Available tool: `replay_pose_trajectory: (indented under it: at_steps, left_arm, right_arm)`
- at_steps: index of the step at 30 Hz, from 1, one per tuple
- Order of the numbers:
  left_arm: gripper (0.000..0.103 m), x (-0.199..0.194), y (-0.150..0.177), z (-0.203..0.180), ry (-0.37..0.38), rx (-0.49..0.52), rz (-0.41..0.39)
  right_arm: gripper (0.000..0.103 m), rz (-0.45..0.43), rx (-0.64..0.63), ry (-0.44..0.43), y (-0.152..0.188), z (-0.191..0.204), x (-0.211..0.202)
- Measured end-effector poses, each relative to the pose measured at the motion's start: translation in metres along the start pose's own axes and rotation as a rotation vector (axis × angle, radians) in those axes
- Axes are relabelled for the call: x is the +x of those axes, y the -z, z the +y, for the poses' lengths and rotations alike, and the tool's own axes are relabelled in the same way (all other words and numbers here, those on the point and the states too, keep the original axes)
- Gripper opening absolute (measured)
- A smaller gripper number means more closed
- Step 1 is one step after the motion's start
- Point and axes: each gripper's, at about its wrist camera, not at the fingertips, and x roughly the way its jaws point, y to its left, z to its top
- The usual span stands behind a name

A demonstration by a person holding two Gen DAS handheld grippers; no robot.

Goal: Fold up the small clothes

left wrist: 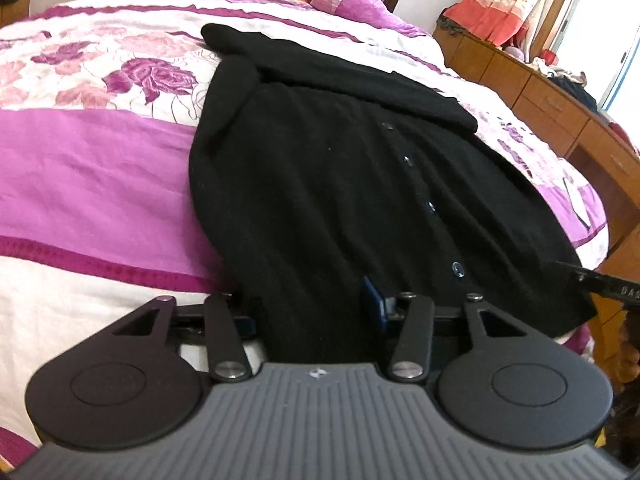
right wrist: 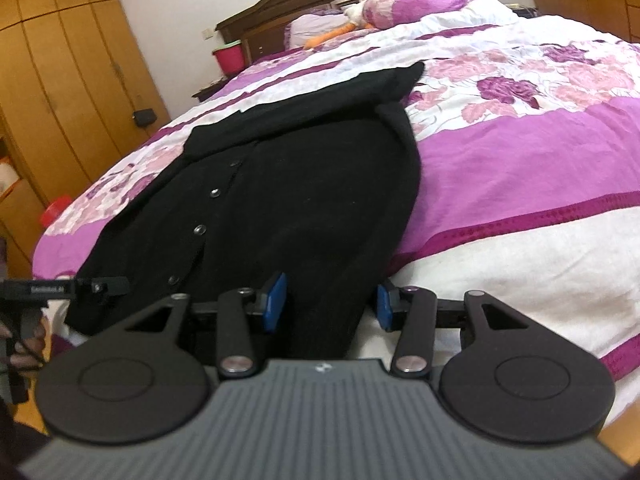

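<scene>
A black buttoned cardigan [left wrist: 340, 184] lies flat on the bed, its sleeves folded across the far end; it also shows in the right wrist view [right wrist: 288, 200]. My left gripper [left wrist: 312, 312] is open, its blue-padded jaws straddling the cardigan's near hem at its left corner. My right gripper [right wrist: 330, 300] is open too, its jaws on either side of the hem at the right corner. Each gripper's tip shows at the edge of the other's view.
The bed carries a purple, white and floral quilt [left wrist: 100, 168] with pillows and an orange-and-white soft toy [right wrist: 340, 28] at the headboard. A wooden dresser [left wrist: 560, 100] stands along one side, a wooden wardrobe [right wrist: 60, 60] along the other.
</scene>
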Motion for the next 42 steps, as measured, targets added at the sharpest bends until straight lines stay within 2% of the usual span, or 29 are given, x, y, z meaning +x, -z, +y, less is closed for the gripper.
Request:
replay_pose_trajectory:
  at_steps: [4,5,6,7,8,10,16,22,30,35,42]
  left_arm:
    - [0.046,0.006,-0.004,0.002,0.024,-0.018,0.028]
    - [0.04,0.007,-0.006,0.003,0.038,-0.028,0.036]
    - [0.03,0.008,-0.006,0.003,0.058,-0.041,0.043]
    - [0.026,0.009,-0.006,0.005,0.076,-0.06,0.052]
    - [0.021,0.01,-0.007,0.006,0.087,-0.077,0.06]
    - [0.015,0.008,-0.009,0.008,0.105,-0.1,0.06]
    - [0.01,-0.004,-0.023,0.017,0.212,-0.228,0.043]
    - [0.008,-0.02,-0.043,0.015,0.296,-0.285,-0.051]
    - [0.008,-0.033,-0.088,0.011,0.277,-0.319,-0.194]
    - [0.008,-0.028,-0.126,0.009,0.217,-0.341,-0.261]
    - [0.008,-0.008,-0.183,0.009,0.14,-0.347,-0.326]
  right_arm:
    - [0.047,0.004,-0.005,-0.01,-0.001,-0.001,0.005]
    - [0.046,0.006,-0.008,-0.013,-0.002,-0.001,0.006]
    - [0.039,0.008,-0.01,-0.014,-0.003,0.0,0.007]
    - [0.022,0.007,-0.013,-0.012,-0.004,0.0,0.007]
    - [0.015,0.005,-0.012,-0.007,-0.004,0.0,0.007]
    - [0.01,0.003,0.038,-0.047,-0.007,-0.007,0.007]
    - [0.01,-0.071,0.122,-0.162,-0.021,-0.013,-0.005]
    - [0.01,-0.136,0.21,-0.243,-0.042,-0.015,-0.007]
    - [0.009,-0.262,0.276,-0.252,-0.076,-0.02,-0.009]
    - [0.009,-0.336,0.282,-0.236,-0.105,-0.025,0.001]
    - [0.009,-0.384,0.28,-0.208,-0.151,-0.028,0.034]
